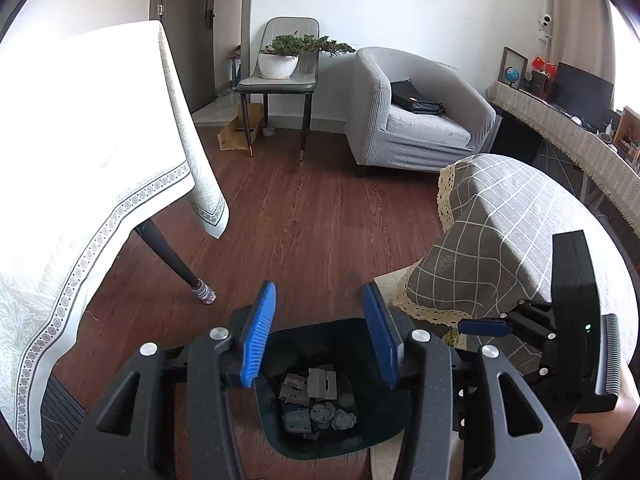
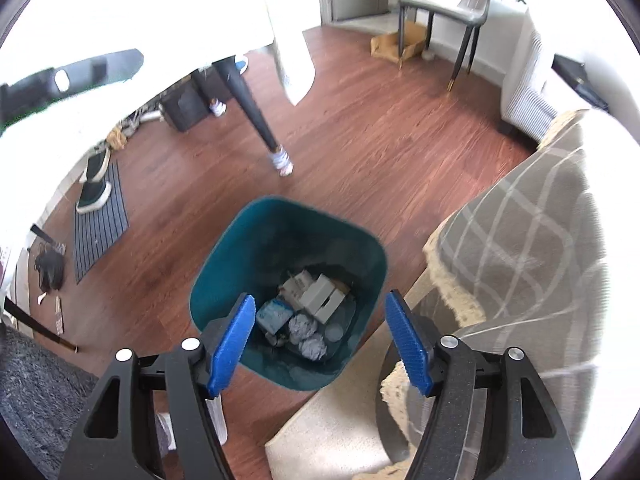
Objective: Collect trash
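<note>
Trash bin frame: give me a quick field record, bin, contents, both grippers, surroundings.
bin: teal trash bin, upright on wood floor
contents: crumpled paper balls, small white box, flattened packaging
left gripper: open, nothing between the pads, above the bin
right gripper: open, nothing between the pads, above the bin
beside bin: grey checked cloth with lace edge

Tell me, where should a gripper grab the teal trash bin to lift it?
Probably the teal trash bin's top rim, coming straight down from above. It stands upright and open, so one finger could slip inside the thin wall, one outside. Its smooth body looks too wide to pinch.
</note>
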`<state>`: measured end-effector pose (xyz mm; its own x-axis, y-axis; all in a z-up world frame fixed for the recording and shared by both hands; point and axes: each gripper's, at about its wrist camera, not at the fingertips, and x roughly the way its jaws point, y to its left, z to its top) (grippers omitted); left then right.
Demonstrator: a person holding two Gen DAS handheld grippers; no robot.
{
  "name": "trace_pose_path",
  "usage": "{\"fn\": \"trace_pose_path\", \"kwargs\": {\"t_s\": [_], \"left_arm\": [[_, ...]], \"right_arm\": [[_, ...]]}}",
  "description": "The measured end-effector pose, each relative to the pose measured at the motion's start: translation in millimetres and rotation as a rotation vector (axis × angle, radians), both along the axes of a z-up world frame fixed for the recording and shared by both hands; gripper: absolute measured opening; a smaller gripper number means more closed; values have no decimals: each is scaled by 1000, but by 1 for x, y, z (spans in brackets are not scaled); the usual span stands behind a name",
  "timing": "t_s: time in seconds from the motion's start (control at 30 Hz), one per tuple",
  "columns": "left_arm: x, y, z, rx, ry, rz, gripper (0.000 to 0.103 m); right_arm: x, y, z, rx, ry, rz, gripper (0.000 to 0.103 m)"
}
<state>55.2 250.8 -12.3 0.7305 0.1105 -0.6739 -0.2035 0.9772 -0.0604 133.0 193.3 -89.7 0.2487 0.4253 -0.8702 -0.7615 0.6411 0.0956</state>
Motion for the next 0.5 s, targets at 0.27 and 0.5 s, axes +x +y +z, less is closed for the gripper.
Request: {"fn": "trace_pose_path", "kwargs": {"t_s": [0.27,0.5], "left_arm": [[-5,-11,11,2,-50,13,70],[-24,-25,38,13,-121,26,91]], "right_arm": [[-6,-21,36,115,-53,-10,78],[-27,-63,74,183,-181,-74,90]]}}
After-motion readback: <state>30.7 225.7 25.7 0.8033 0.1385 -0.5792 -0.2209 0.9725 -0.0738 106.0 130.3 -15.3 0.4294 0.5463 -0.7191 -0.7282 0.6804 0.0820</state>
